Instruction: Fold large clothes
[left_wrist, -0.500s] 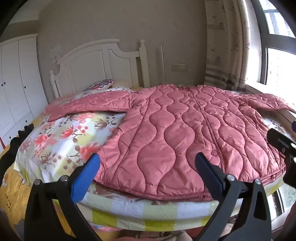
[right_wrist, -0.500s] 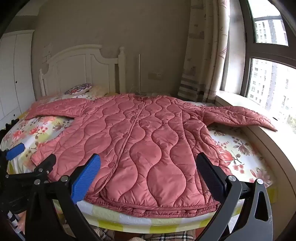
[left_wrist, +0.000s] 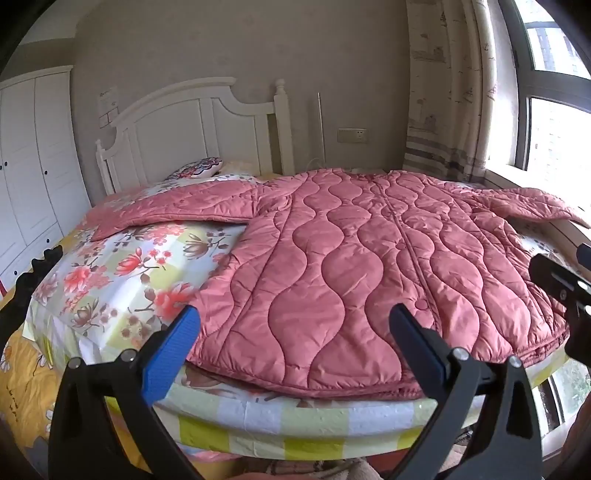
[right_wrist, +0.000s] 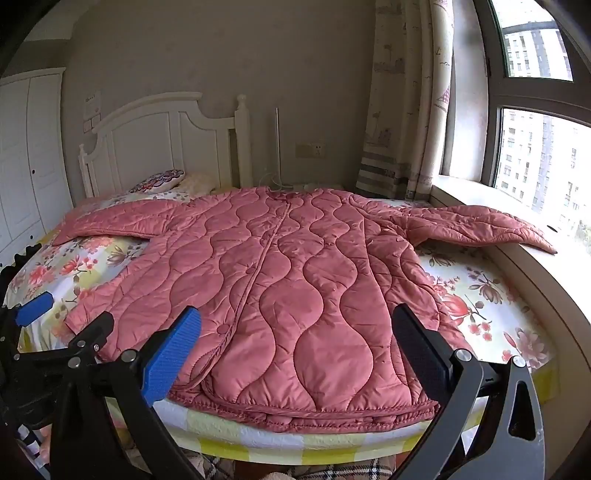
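A large pink quilted coat (left_wrist: 354, 266) (right_wrist: 280, 288) lies spread flat, front up, on the floral bed sheet (left_wrist: 110, 280) (right_wrist: 480, 295). Its hem reaches the bed's near edge and both sleeves stretch out sideways. The right sleeve (right_wrist: 480, 225) drapes onto the window sill. My left gripper (left_wrist: 295, 332) hovers wide open just short of the hem's left part, nothing between its fingers. My right gripper (right_wrist: 295, 336) stands wide open before the hem's right part, also empty. In the right wrist view the left gripper (right_wrist: 55, 332) shows at the left edge.
A white headboard (left_wrist: 192, 129) and a patterned pillow (left_wrist: 199, 170) stand at the bed's far end. White wardrobe doors (left_wrist: 29, 166) line the left wall. A curtain (right_wrist: 406, 110), window and stone sill (right_wrist: 535, 266) border the bed on the right.
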